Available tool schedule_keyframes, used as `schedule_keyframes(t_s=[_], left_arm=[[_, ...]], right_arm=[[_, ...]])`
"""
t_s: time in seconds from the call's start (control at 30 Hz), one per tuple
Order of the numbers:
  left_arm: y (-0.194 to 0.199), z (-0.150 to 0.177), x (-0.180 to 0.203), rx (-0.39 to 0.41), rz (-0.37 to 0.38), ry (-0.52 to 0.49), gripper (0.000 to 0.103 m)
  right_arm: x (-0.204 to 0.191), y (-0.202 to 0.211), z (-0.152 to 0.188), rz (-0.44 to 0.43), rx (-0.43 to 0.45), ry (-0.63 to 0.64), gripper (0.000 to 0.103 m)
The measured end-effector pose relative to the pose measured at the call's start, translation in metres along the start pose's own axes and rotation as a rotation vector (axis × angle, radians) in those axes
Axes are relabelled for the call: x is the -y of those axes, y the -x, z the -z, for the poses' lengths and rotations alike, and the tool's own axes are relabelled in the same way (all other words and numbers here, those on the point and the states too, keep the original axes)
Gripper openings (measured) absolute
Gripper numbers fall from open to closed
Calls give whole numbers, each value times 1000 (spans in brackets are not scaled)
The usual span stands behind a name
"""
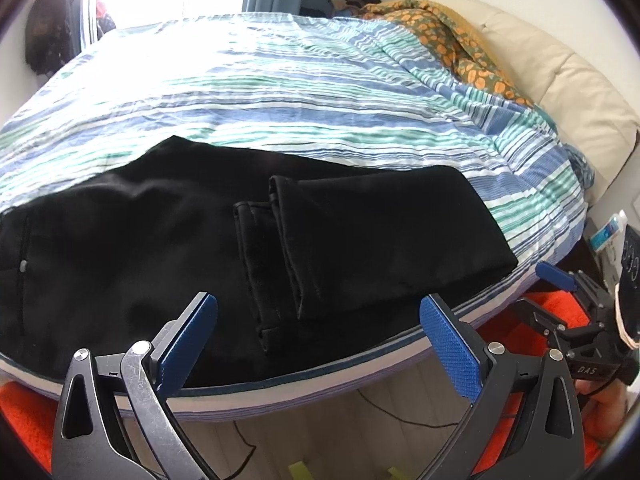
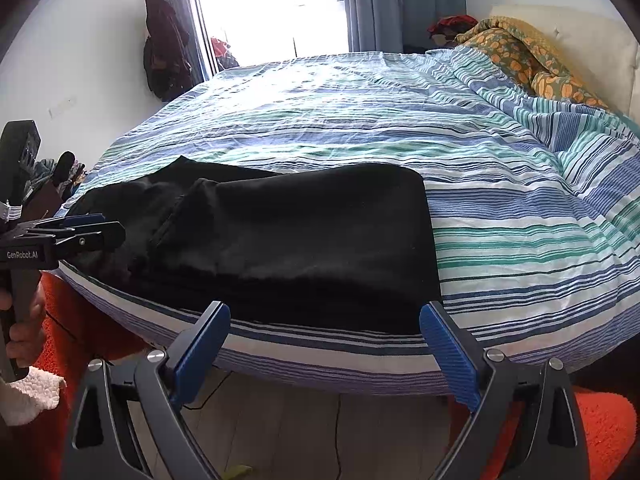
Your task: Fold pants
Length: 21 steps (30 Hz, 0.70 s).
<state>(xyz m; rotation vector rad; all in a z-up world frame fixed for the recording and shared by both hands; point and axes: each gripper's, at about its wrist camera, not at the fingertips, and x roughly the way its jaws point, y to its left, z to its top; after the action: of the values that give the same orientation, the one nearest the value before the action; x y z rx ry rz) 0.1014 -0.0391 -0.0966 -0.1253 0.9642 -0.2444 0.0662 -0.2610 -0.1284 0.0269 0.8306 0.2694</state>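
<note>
The black pants (image 1: 248, 236) lie along the near edge of the bed (image 1: 280, 92), already folded once lengthwise by the look of it, with the leg ends brought back over the thighs so the two hems (image 1: 276, 256) rest on top near the middle. I'd judge the job about half to two-thirds done: one more fold, from the doubled-over end toward the waist, should make a tidy packet, and the hems sit a little staggered and may want squaring first.

Neither tool has hold of anything. The left gripper (image 1: 320, 344) hangs just off the near edge of the bed with its blue pads wide apart and nothing between them. The right gripper (image 2: 326, 354) is the same, spread about as far as it goes, empty, pointed at the doubled-over end of the pants.

The bed is covered with a blue, green and white striped sheet (image 2: 500, 220), somewhat wrinkled. A rumpled orange-patterned blanket (image 2: 532, 60) is bunched at the far right corner against a cream headboard (image 1: 560, 80). Beyond the far edge is a bright window (image 2: 272, 4) with blue-grey curtains (image 2: 372, 4), and dark clothing (image 2: 164, 48) hangs on the left wall. An orange rug (image 2: 604, 424) covers the pale floor below.
</note>
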Motion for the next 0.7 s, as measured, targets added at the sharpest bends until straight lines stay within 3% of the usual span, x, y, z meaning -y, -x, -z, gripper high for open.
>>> schedule_keyframes(t_s=[0.13,0.37,0.47,0.57,0.67,0.7], left_arm=[[-1,-1,-12,1,77,77,101],[-13,-10,3,24,51,-13,97],[-30,-15,7,-25,28,-35,73],[-44,-14,8,-73,-2,-32,61],[-57,-11,7,-125,-6,-22,35],[-60,-10,7,-139,-22,-21,20]], right_arm=[[8,4,0,-8,11,-34,95],[21,2,0,-17,6,-104,95],[20,2,0,-16,6,-108,95],[19,3,1,-17,11,-102,95],[20,4,1,-15,11,-105,95],[21,4,2,-14,10,-109,95]])
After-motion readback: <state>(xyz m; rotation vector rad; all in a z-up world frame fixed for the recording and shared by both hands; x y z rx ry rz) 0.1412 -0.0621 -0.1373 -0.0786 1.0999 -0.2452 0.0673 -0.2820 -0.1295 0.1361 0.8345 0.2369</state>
